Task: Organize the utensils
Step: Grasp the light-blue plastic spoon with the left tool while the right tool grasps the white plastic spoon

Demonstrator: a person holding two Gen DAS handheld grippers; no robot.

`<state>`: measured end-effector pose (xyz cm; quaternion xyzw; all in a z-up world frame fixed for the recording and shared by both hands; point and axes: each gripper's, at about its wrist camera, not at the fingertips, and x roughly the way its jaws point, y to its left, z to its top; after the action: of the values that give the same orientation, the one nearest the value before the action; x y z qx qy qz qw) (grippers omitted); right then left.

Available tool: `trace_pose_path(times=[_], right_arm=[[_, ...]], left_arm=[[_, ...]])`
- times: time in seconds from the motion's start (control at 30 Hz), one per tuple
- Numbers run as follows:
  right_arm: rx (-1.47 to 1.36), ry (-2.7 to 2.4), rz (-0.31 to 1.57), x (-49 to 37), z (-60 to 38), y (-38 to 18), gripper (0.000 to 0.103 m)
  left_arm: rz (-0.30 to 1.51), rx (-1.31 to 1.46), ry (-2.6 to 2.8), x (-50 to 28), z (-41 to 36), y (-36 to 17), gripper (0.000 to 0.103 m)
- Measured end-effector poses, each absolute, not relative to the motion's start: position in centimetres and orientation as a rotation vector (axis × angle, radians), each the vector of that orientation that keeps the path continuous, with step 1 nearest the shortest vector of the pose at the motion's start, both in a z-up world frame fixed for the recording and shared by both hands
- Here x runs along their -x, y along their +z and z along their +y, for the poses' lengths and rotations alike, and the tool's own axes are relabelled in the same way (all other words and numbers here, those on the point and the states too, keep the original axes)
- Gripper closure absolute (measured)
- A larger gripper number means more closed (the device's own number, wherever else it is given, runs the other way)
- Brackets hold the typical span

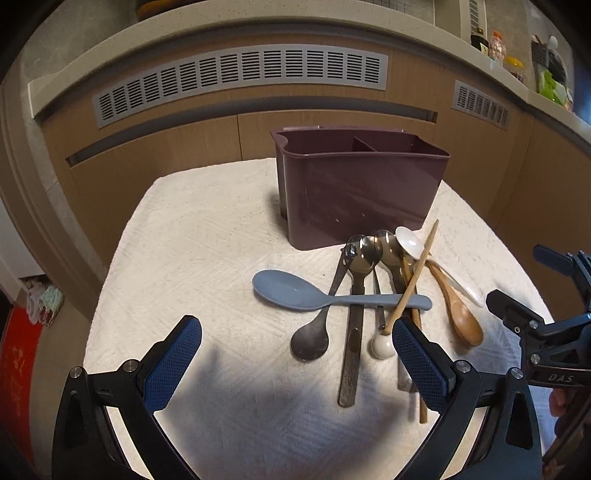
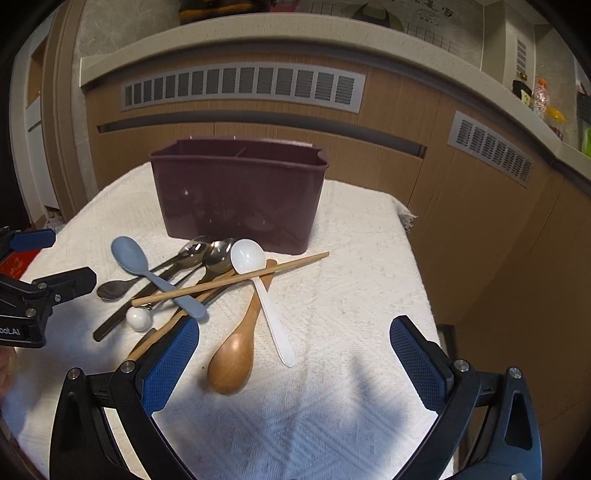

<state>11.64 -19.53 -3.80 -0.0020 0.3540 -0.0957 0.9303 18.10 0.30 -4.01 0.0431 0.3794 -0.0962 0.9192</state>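
Covering the table, a white towel fronts wooden cabinets.

Right gripper spread wide above white cloth; utensil pile before maroon caddy; wooden spoon nearest.

Home kitchen: wooden cabinets, stone countertop, condiment bottles.

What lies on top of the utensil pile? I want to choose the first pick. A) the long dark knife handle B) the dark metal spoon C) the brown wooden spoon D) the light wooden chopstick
D: the light wooden chopstick runs across the blue spoon and the white spoon, with nothing over it.
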Motion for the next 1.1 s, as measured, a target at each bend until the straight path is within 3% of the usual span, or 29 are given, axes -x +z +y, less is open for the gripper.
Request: trace_pose_path(times=[0.07, 0.13, 0.2, 0.3, 0.47, 0.73, 1.1], right_arm=[[0.02, -0.207, 0.751, -12.4, -19.7, -4.3, 0.0], [0.051, -0.252, 0.786, -13.3, -20.0, -4.7, 0.0], [0.097, -0.275, 0.799, -14.0, -20.3, -4.9, 0.0], [0.106, -0.22, 0.771, -14.2, -20.9, -4.9, 0.001], [0.04, -0.151, 0.762, -15.1, -21.5, -4.5, 0.003], [-0.046, -0.025, 0.846, -18.8, -20.6, -4.9, 0.038], [-0.002, -0.02, 0.926, -19.9, -20.3, -6.6, 0.037]], left_arm=[[0.783, -0.112, -0.195, -18.7, 0.3, -4.4, 0.002], [0.775, -0.111, -0.198, -19.2, 0.6, -4.4, 0.01], [0.766, -0.093, -0.198, -19.6, 1.3, -4.3, 0.028], [0.793, -0.048, -0.251, -20.5, 2.0, -4.1, 0.046], [0.844, 0.012, -0.299, -22.6, 2.0, -4.1, 0.064], [0.865, -0.054, -0.389, -25.6, -0.7, -4.6, 0.064], [0.998, -0.051, -0.385, -23.5, 1.6, -6.4, 0.063]])
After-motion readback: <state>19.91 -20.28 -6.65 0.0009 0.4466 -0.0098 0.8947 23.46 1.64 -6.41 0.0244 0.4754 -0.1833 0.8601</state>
